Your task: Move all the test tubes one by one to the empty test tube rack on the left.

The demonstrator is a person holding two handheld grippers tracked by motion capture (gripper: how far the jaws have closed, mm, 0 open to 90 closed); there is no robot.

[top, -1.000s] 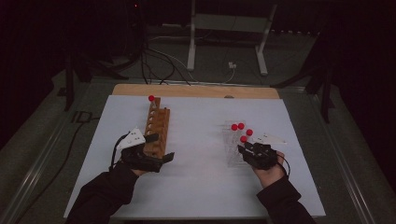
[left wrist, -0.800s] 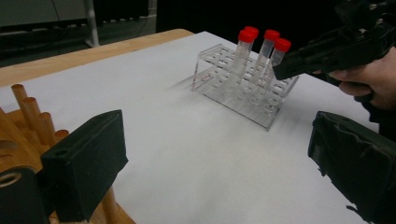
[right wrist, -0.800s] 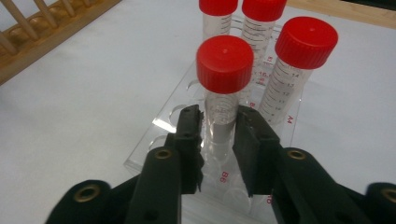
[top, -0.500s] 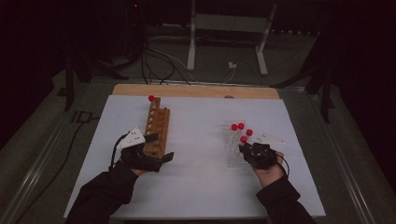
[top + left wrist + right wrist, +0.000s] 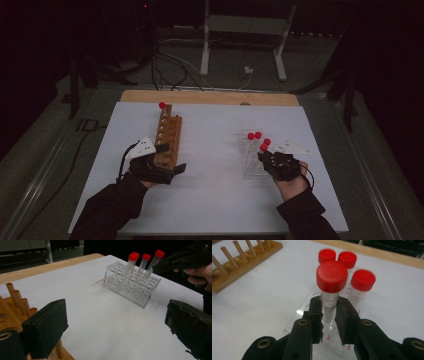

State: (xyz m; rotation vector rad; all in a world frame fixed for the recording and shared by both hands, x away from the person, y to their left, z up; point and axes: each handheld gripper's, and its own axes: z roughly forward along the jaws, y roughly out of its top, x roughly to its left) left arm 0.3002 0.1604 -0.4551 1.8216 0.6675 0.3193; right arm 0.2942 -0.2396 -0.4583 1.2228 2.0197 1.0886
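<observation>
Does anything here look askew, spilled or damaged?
Nothing spilled or broken. One oddity: the red-capped tube clamped by the right gripper leans away from the other tubes standing upright in the clear rack. The left gripper stands open at the wooden rack.

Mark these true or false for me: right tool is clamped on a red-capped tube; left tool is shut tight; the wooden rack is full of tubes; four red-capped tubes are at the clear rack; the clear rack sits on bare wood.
1. The right tool grips a red-capped tube just below its cap. True.
2. The left tool is shut tight. False: its jaws stand wide apart beside the wooden rack.
3. The wooden rack is full. False: one red cap shows at its far end.
4. Four red-capped tubes stand at the clear rack. True.
5. The clear rack sits on bare wood. False: it is on the white sheet.
</observation>
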